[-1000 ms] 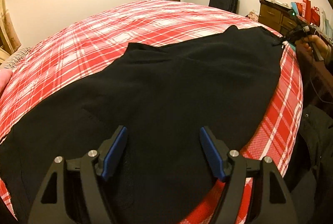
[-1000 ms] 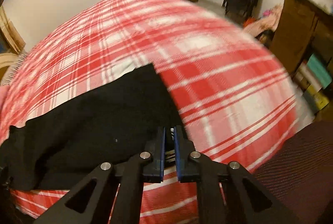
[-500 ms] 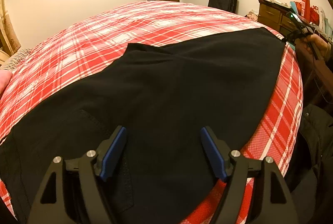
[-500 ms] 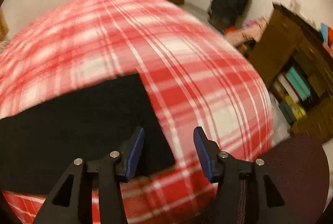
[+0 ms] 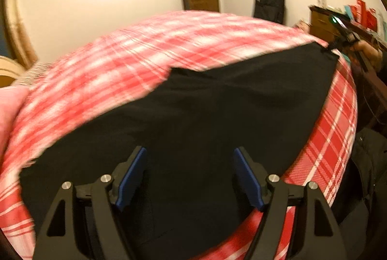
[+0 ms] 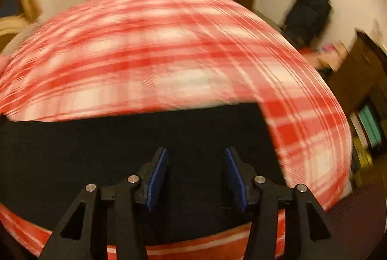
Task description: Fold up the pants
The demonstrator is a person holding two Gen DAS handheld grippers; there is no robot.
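Right gripper let go of the trouser hem and swung back over the cloth

A second earlier the right gripper point(image 6: 196, 175) was pinched on the hem at the 2 o'clock corner of the black pants point(image 5: 217, 127); it then parted its blue pads and now hung spread above the fabric. The raised hem corner dropped flat onto the red plaid bedspread point(image 5: 145, 47). The left gripper's point(image 5: 189, 175) view tilted up slightly, blurring, showing more wall.
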